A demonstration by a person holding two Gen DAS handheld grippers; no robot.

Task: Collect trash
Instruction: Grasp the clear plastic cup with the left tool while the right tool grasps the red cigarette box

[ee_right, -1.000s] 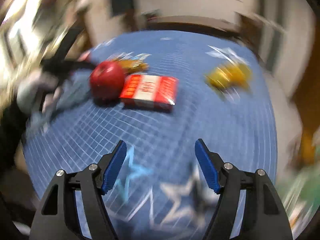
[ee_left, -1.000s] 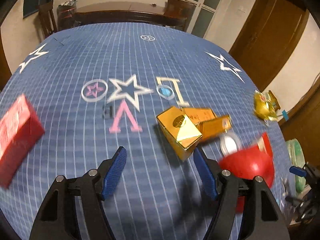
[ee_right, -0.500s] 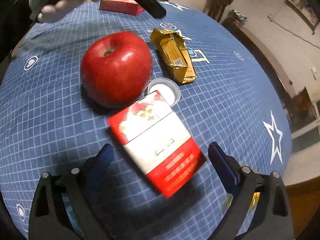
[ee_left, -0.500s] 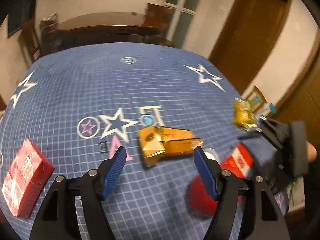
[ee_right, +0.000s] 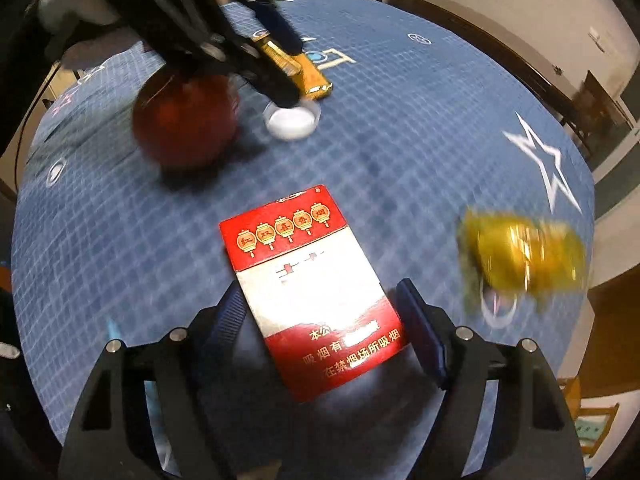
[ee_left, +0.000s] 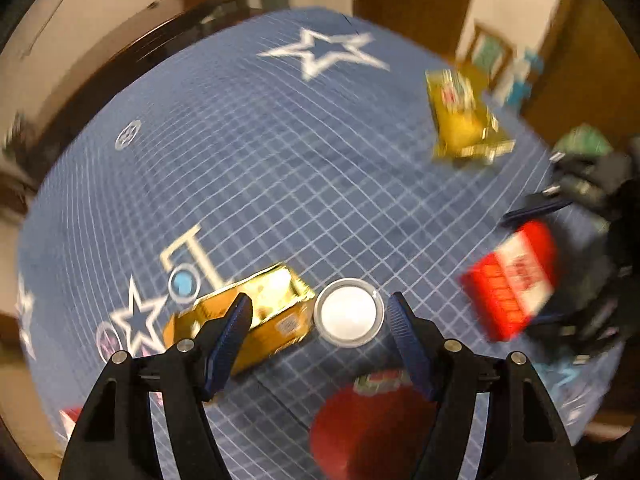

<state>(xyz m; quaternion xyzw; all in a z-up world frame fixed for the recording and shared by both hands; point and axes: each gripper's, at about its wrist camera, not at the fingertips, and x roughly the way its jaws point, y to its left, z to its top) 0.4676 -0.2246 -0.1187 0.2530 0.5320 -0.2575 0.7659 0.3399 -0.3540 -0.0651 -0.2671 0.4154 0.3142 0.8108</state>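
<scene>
My left gripper (ee_left: 318,322) is open, its fingers either side of a white bottle cap (ee_left: 349,312) on the blue cloth. A torn gold box (ee_left: 256,316) lies just left of the cap. My right gripper (ee_right: 320,320) is open around the near end of a red-and-white cigarette pack (ee_right: 310,284) lying flat; the pack also shows in the left wrist view (ee_left: 514,282). The cap (ee_right: 292,120) and gold box (ee_right: 304,72) show far off in the right wrist view, under the left gripper.
A red apple (ee_right: 186,128) sits by the cap; it also shows under the left gripper (ee_left: 368,428). A crumpled gold wrapper (ee_right: 524,256) lies right of the pack, near the table edge (ee_right: 576,288). A dark wooden table stands behind.
My left gripper has swung right and closed in on the white cap. My right gripper has moved in so the cigarette pack now lies between its fingers.
</scene>
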